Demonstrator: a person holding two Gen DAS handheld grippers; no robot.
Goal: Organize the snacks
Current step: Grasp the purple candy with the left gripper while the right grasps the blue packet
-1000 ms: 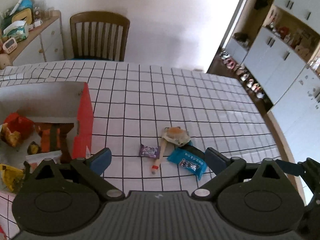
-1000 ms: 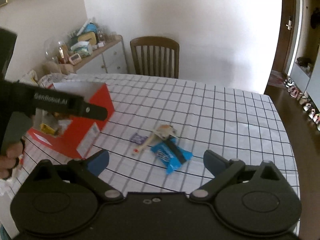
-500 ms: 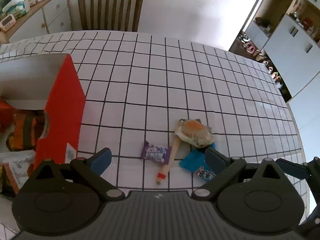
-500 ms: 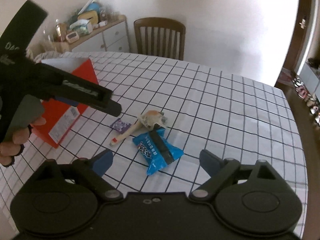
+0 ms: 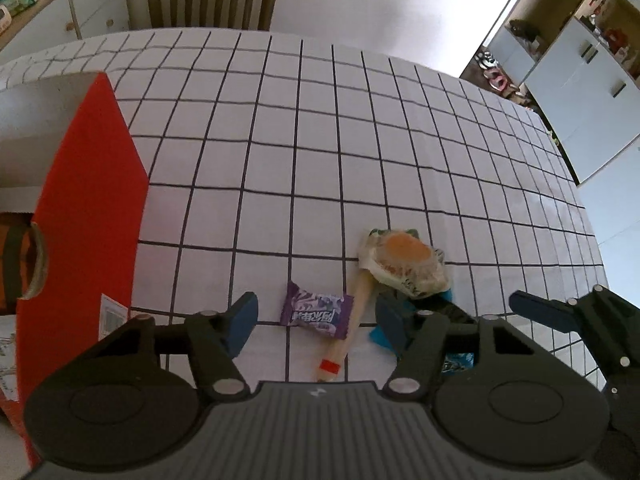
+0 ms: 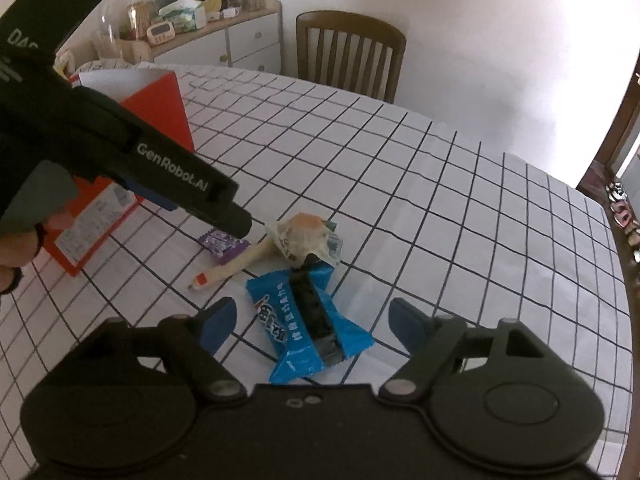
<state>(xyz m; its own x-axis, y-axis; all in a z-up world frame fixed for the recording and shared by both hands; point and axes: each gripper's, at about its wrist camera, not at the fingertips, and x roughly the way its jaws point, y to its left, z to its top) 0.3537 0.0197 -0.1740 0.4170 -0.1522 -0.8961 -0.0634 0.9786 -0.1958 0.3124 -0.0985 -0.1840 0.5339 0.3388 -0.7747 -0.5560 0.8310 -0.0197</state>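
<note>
A small purple candy packet [image 5: 316,314] lies on the checked tablecloth, with a cream snack stick [image 5: 346,340] beside it and a wrapped bun [image 5: 404,264] behind. My left gripper [image 5: 316,318] is open, low over the table, its jaws either side of the purple packet and the stick. A blue cookie packet [image 6: 310,322] lies just ahead of my open right gripper [image 6: 310,322], between its jaws. The purple packet [image 6: 222,242], stick [image 6: 236,266] and bun [image 6: 304,236] also show in the right wrist view. The red box [image 5: 88,216] stands to the left.
The red box [image 6: 160,120] holds several snacks, mostly hidden. A wooden chair [image 6: 350,58] stands at the table's far side, a cluttered sideboard [image 6: 216,36] beyond it. White cupboards [image 5: 580,80] and shoes are on the right. The table edge [image 6: 622,280] runs close on the right.
Both grippers have moved forward and down toward the snacks. The left now straddles the purple packet and its jaws have narrowed a little; the right has closed in on the blue packet.
</note>
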